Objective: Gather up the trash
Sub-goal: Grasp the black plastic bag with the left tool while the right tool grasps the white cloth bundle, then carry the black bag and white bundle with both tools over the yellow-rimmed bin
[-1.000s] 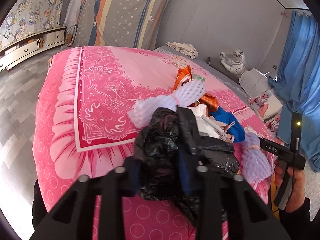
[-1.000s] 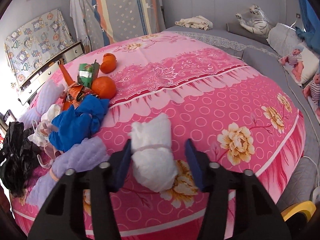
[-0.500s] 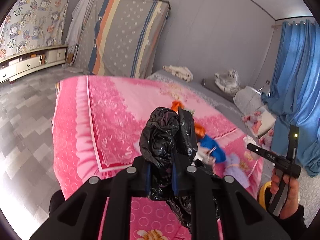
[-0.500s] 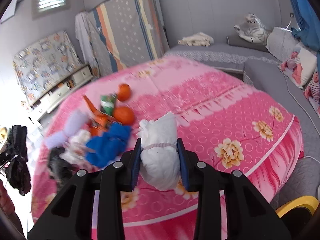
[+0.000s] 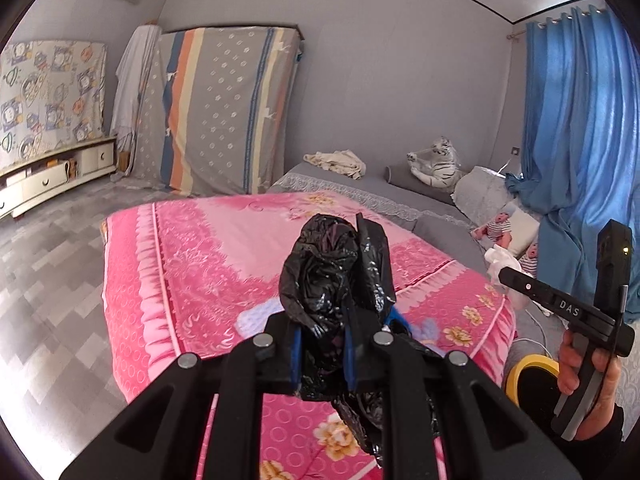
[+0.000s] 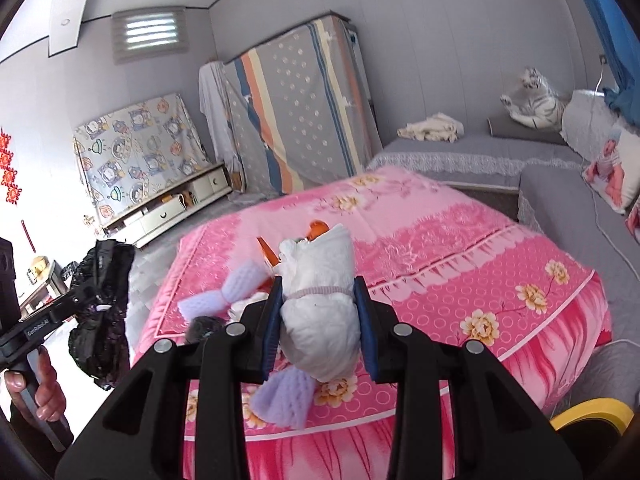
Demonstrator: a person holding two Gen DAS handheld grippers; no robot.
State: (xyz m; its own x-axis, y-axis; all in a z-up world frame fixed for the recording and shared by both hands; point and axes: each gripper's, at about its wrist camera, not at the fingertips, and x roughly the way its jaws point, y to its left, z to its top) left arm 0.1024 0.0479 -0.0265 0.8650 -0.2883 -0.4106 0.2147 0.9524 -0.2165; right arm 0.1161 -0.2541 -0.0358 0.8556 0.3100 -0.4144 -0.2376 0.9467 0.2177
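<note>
In hand: left gripper (image 5: 322, 354) clenched on the black bag (image 5: 334, 276); right gripper (image 6: 318, 320) clamped on the white bundle (image 6: 320, 292). I hold both above the near edge of the bed (image 6: 460, 248).

Left, by my judgement: purple foam nets (image 6: 236, 292), orange wrappers (image 6: 316, 227), other scraps mid-bed, left of the bundle. Bundle not yet bagged.
</note>
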